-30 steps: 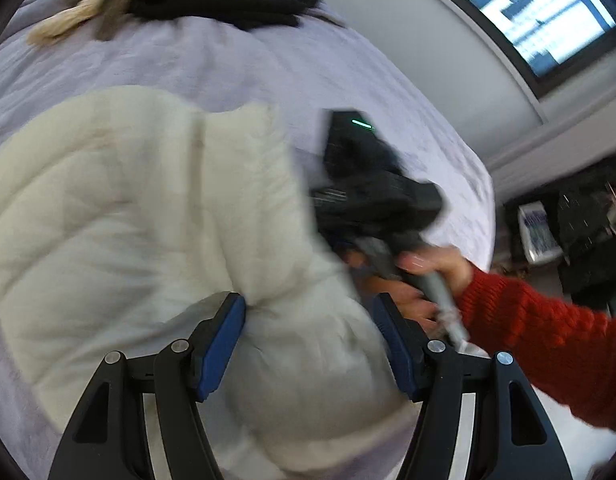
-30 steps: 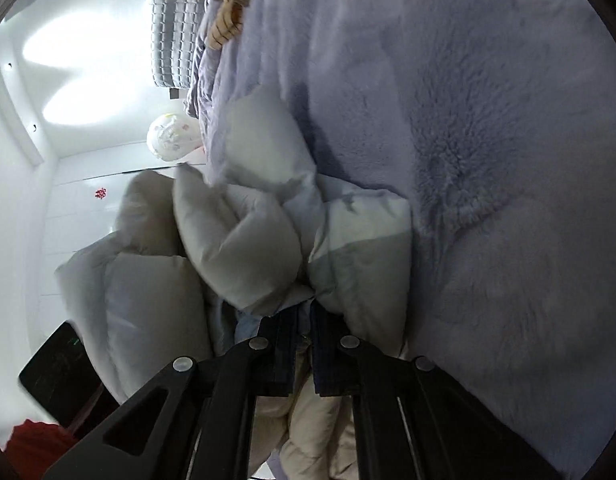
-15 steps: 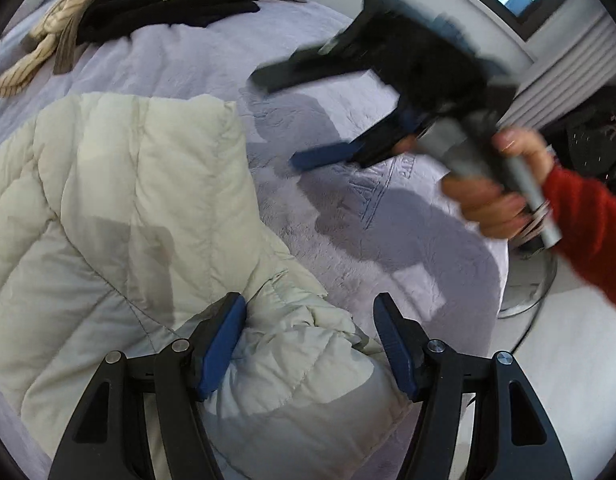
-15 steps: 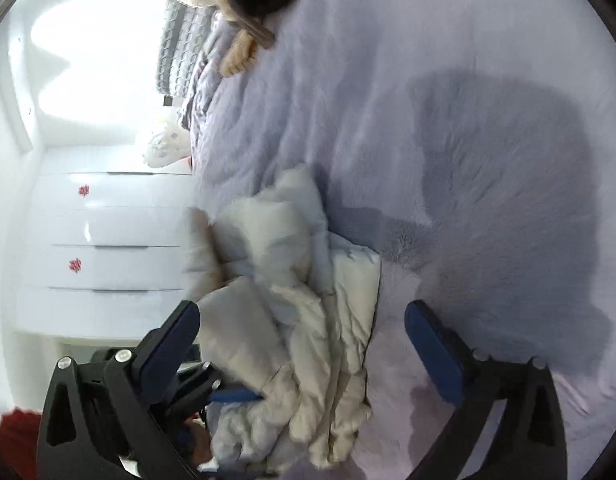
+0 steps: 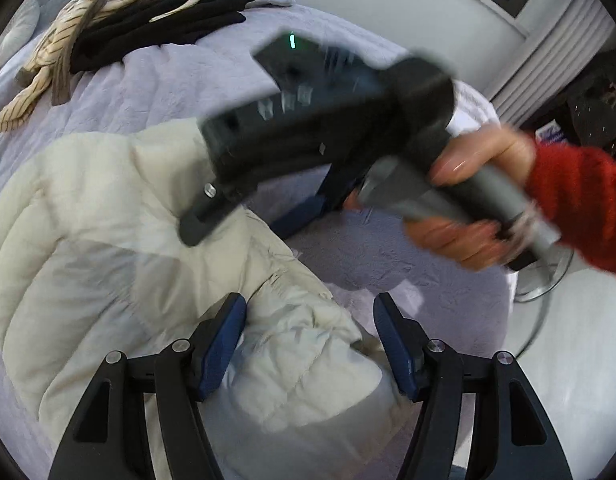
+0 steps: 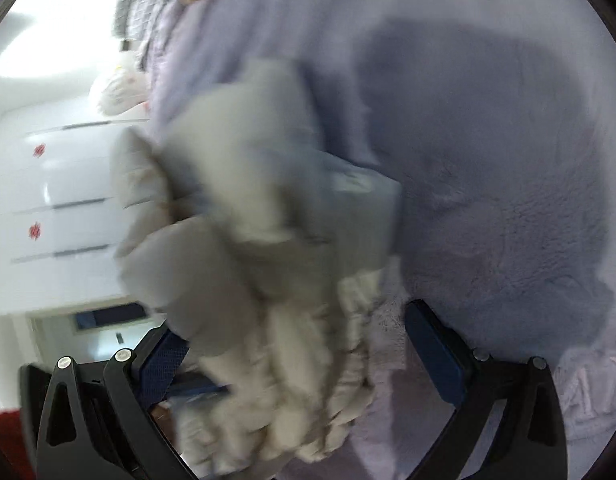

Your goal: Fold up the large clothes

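Cream quilted jacket [image 5: 107,240] lies bunched on the lavender bed [image 5: 167,76]. The left gripper [image 5: 310,344] is clamped on a puffy fold of it. The right gripper [image 6: 295,364] has just been opening; its jaws stand wide apart with jacket between them, unpressed. Best to take the loose edge again low and firmly, I think, then flatten it.

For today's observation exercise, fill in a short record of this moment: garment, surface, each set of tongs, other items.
Garment: cream puffer jacket, partly folded
Surface: lilac plush blanket on a bed
Left tongs: astride a bunched jacket fold; grip unclear
Right tongs: wide open, just released, jacket loose between the pads
Other items: black clothes and a striped cream garment at the far edge
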